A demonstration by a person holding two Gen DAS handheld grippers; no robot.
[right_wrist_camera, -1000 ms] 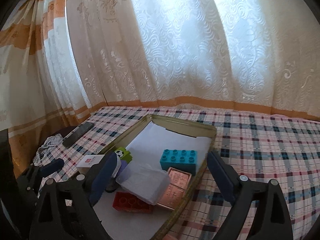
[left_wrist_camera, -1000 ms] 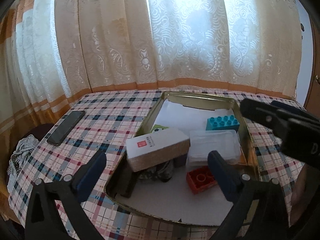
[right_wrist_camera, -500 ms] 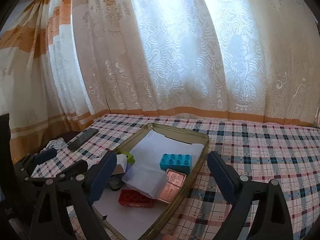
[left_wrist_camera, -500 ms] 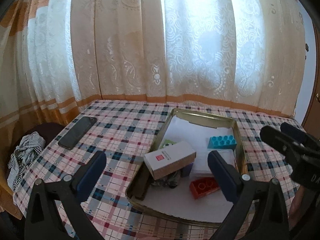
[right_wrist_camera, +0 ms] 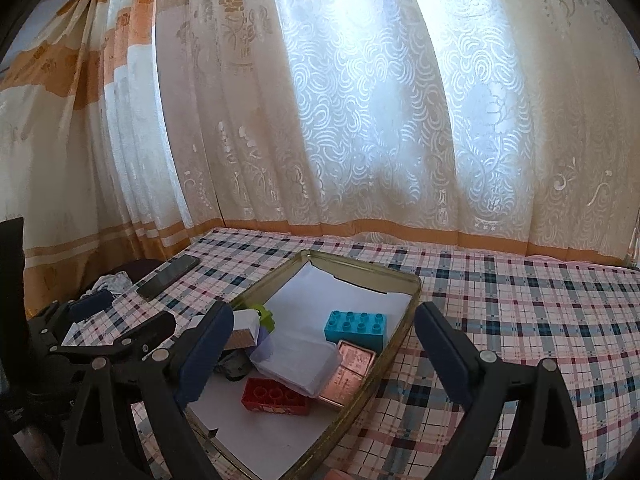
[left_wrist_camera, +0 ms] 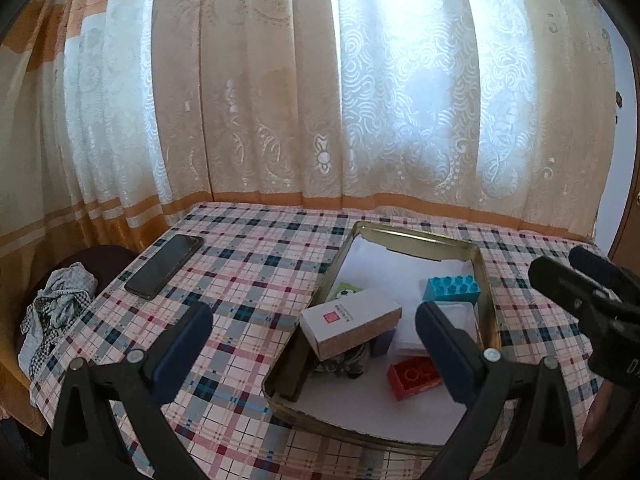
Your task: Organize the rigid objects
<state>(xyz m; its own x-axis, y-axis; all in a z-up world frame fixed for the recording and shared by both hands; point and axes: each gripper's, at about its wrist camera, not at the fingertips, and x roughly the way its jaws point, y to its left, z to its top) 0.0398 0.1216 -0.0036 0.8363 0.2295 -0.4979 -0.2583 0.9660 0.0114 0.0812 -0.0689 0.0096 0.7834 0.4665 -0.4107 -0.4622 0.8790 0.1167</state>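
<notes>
A gold metal tray [left_wrist_camera: 489, 292] [right_wrist_camera: 414, 292] lined with white paper sits on the plaid table. In it lie a white-and-brown box [left_wrist_camera: 350, 322], a blue brick [left_wrist_camera: 452, 288] [right_wrist_camera: 355, 326], a red brick [left_wrist_camera: 414, 376] [right_wrist_camera: 276, 396], a clear plastic box [right_wrist_camera: 298, 360], a copper tin [right_wrist_camera: 348, 372] and a green piece [left_wrist_camera: 346, 290]. My left gripper [left_wrist_camera: 314, 356] is open and empty, held above the tray's near left side. My right gripper [right_wrist_camera: 324, 354] is open and empty, above the tray's near end.
A black phone [left_wrist_camera: 164, 266] [right_wrist_camera: 168, 278] lies on the table's left part. A checked cloth [left_wrist_camera: 56, 308] lies on a dark seat beyond the left edge. Lace curtains hang behind the table. Plaid tablecloth [right_wrist_camera: 520, 312] stretches right of the tray.
Both grippers have pulled back and up from the tray, so it looks smaller and more table shows. The objects in the tray have not moved.
</notes>
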